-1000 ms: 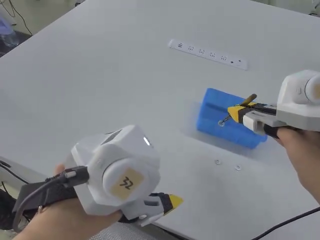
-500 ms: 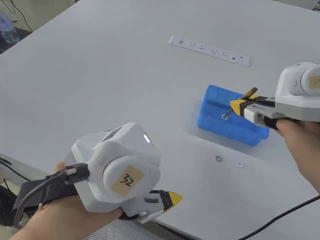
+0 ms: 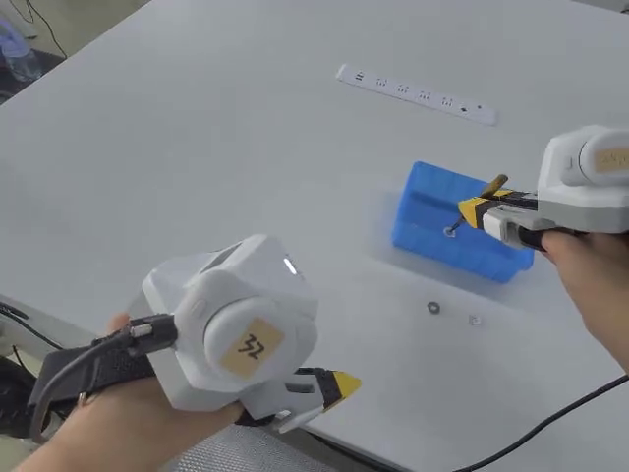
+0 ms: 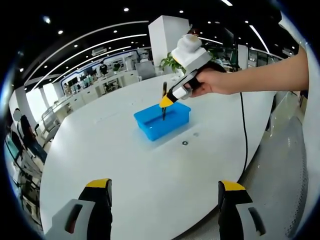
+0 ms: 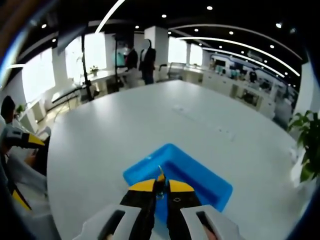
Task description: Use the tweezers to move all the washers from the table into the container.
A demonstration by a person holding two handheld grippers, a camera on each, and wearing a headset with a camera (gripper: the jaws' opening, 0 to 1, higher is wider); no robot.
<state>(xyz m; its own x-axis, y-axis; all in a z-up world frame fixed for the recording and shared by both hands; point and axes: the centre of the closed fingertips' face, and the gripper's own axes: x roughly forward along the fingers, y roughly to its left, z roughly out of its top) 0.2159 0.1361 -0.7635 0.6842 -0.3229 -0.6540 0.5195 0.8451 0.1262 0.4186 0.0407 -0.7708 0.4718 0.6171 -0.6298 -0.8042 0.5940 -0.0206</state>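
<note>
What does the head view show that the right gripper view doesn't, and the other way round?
The head view takes in two loose washers lying on the table near the blue container, plus a black cable. The right gripper view takes in people standing at the far end of the room and a leafy plant. Both show the container and the right gripper shut on the tweezers, whose tips hang over the container.
</note>
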